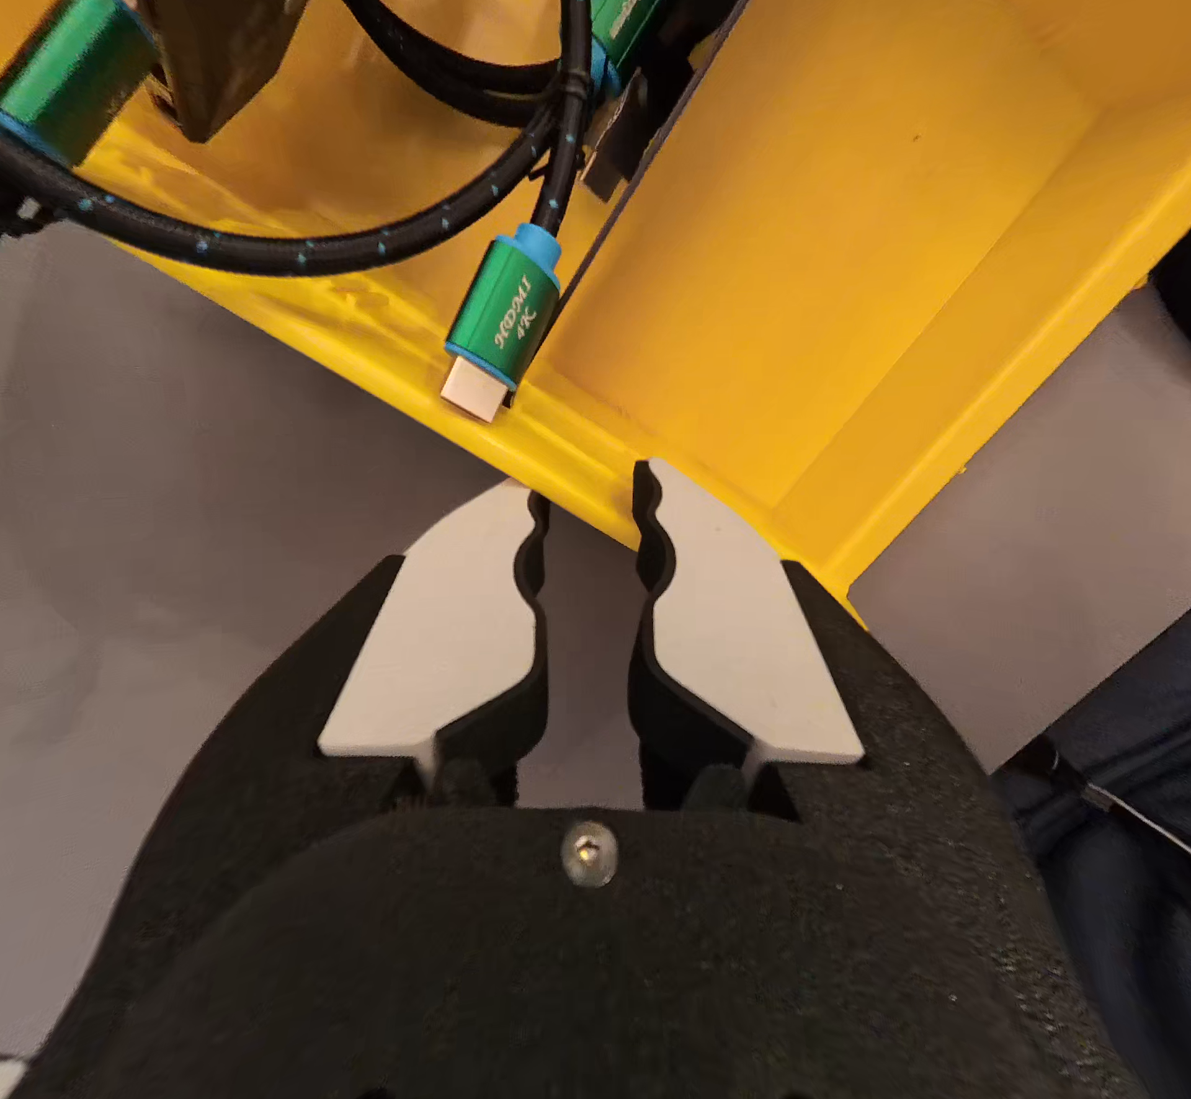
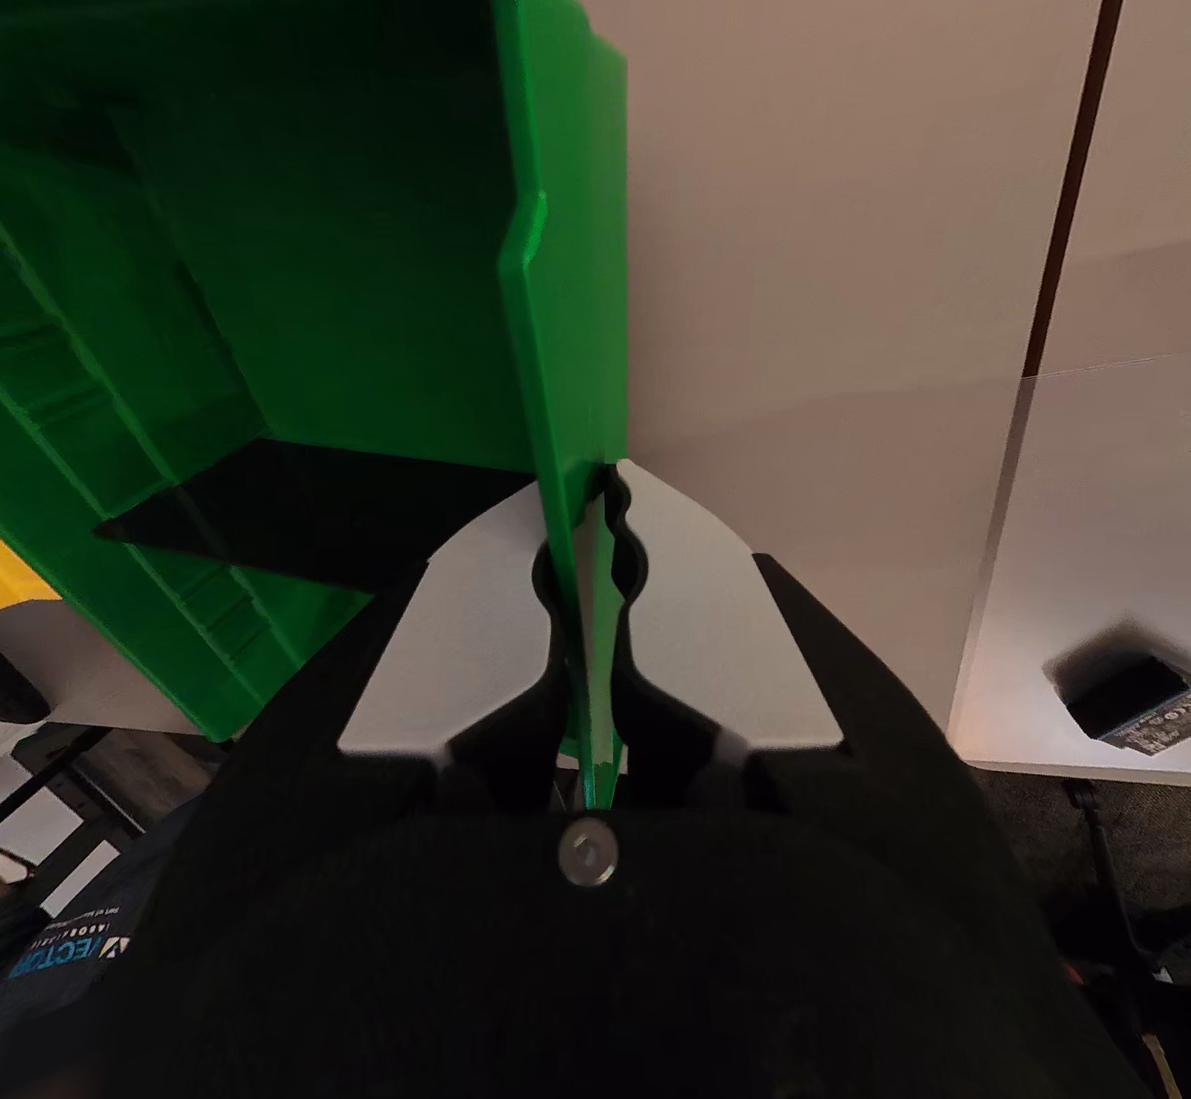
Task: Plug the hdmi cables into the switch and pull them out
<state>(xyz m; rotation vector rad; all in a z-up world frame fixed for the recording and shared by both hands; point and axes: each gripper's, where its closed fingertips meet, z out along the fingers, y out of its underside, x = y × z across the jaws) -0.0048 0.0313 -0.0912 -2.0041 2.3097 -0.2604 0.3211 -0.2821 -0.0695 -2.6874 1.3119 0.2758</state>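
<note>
Left gripper (image 1: 590, 488) has its jaws a little apart with nothing between them, tips right at the front rim of the yellow bin (image 1: 838, 269), one fingertip over the rim and the other just short of it. Inside that bin, just past the tips, a green HDMI plug (image 1: 506, 320) lies with its metal end resting on the rim, pointing back at the gripper. Its black braided cable (image 1: 570, 101) runs up and crosses other loops of the same cable. Two more green plugs sit deeper in, one far left (image 1: 71, 76) and one up top (image 1: 625, 5) near a dark divider (image 1: 651, 166). A black box (image 1: 219, 18), probably the switch, is up at the top left but blurry. The right half of the bin shows only bare yellow floor. Right gripper (image 2: 580, 482) is clamped on the side wall of a green bin (image 2: 322, 198), wall pinched between the pads, and the bin fills the left of its view and blocks anything behind it. A white table (image 2: 838, 230) is underneath, with a small dark object (image 2: 1124, 697) off to the right near the edge.
</note>
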